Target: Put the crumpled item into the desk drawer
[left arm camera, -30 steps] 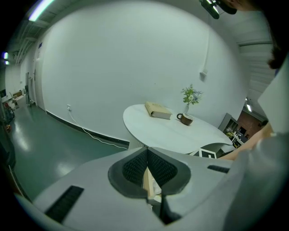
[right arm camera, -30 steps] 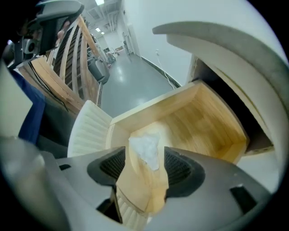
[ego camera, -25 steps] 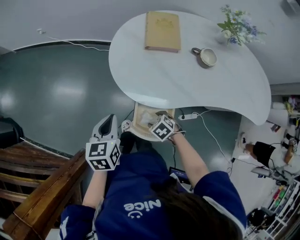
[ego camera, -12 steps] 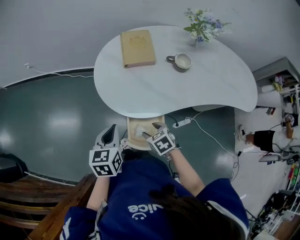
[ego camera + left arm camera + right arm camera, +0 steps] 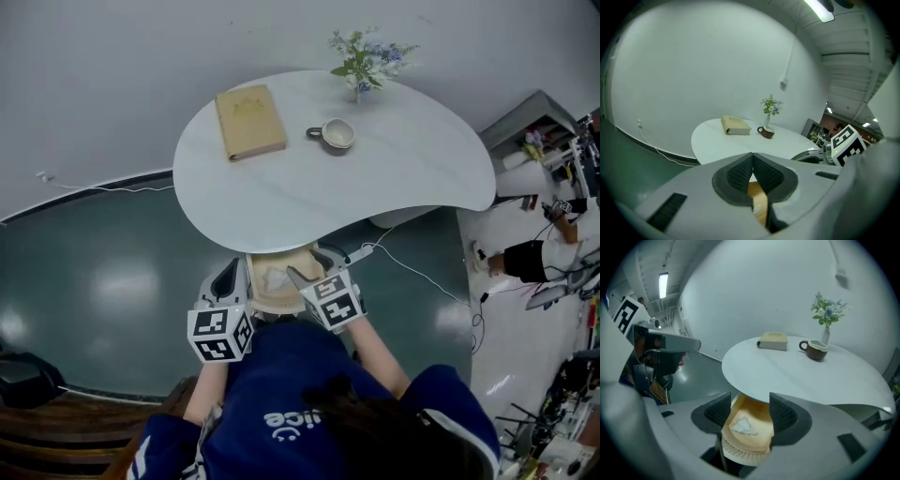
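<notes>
The wooden desk drawer stands pulled out under the white table's near edge. A crumpled white paper lies inside it. My right gripper is at the drawer's right front, open, with nothing between its fingers. In the right gripper view the paper rests on the drawer floor, seen through the gap of that open gripper. My left gripper sits at the drawer's left side. It is shut, pads touching, with the drawer's wood showing just beyond.
On the table lie a tan book, a brown cup and a vase of flowers. A power strip with white cables lies on the floor under the table's right. Shelving clutter stands far right.
The left gripper has moved forward to the drawer's left side. The right gripper has drawn back from over the drawer to its front edge. The head view has swung left.
</notes>
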The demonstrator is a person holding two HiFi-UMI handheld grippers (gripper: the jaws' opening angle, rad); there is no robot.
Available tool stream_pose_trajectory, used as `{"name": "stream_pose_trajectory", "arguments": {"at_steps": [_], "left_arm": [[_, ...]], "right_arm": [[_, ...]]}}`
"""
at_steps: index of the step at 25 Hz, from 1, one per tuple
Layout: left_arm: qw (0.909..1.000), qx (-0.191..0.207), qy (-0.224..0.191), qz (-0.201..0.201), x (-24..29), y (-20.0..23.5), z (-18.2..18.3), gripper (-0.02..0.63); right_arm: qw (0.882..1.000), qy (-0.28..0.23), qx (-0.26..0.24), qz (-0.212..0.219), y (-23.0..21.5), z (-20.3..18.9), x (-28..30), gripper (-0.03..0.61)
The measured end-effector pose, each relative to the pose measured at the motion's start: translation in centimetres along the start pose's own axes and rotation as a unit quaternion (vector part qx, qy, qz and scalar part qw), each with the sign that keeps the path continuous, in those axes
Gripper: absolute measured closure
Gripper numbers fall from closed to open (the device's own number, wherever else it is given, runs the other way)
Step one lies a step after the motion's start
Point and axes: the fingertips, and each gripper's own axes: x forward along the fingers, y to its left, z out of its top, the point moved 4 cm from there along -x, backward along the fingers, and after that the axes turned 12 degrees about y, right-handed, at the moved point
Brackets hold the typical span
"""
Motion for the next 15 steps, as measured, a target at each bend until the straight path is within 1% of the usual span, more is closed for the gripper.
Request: {"name": "stream_pose_trajectory", "arguments": {"at_steps": [2,6,8,12,15], "left_arm": [[0.9998,0.015,-0.009,0.001,0.1,-0.3,0.8,0.609],[0.9988,0.035,-0.032,-0.009,0.2,-0.9,2.7,0.609],[0.9978,0.046,-0.045,-0.011,-0.3,-1.2,3.6,0.609],[0.9938,0.082,-0.073,-0.018,-1.4,-2.5,5.2,0.611],[0.9901,0.102,-0.093,-0.023,-2.1,-3.5,6.3,0.609]], "right_arm": [[1.000,-0.023,0.009,-0.004,-0.1,0.8,-1.3,0.316],[0.997,-0.067,0.015,-0.037,-0.6,2.0,-3.7,0.325],[0.995,-0.091,0.025,-0.044,-0.7,2.8,-4.7,0.325],[0.985,-0.154,0.044,-0.063,-1.1,4.4,-7.6,0.337],[0.977,-0.193,0.048,-0.081,-1.5,5.6,-9.6,0.339]]}}
